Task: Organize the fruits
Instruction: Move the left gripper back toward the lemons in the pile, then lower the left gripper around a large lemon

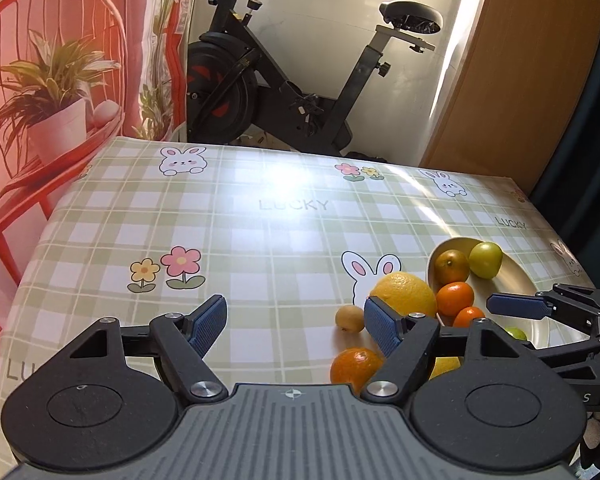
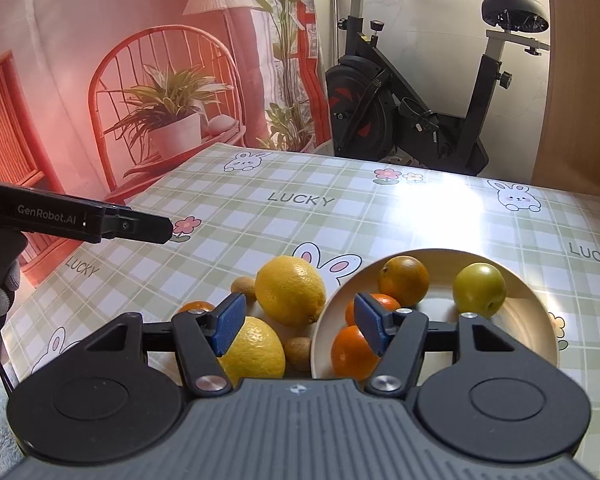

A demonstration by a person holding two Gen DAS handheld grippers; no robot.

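A cream bowl [image 2: 532,312] on the checked tablecloth holds oranges [image 2: 405,280] and a green fruit [image 2: 479,289]. Left of the bowl lie two lemons [image 2: 290,290], small brown fruits [image 2: 244,289] and a small orange [image 2: 196,306]. My right gripper [image 2: 300,326] is open and empty, low over the lemons and the bowl's left rim. My left gripper [image 1: 296,326] is open and empty, above bare cloth left of the fruits. In the left wrist view the bowl [image 1: 516,276], a lemon [image 1: 405,294], a brown fruit [image 1: 350,318] and an orange [image 1: 354,368] show at right.
The table [image 1: 260,216] ends at a far edge, with an exercise bike [image 1: 284,76] behind it. A printed red backdrop [image 2: 120,80] hangs at the left. A wooden panel [image 1: 520,64] stands at the right. The right gripper's finger [image 1: 518,306] reaches over the bowl.
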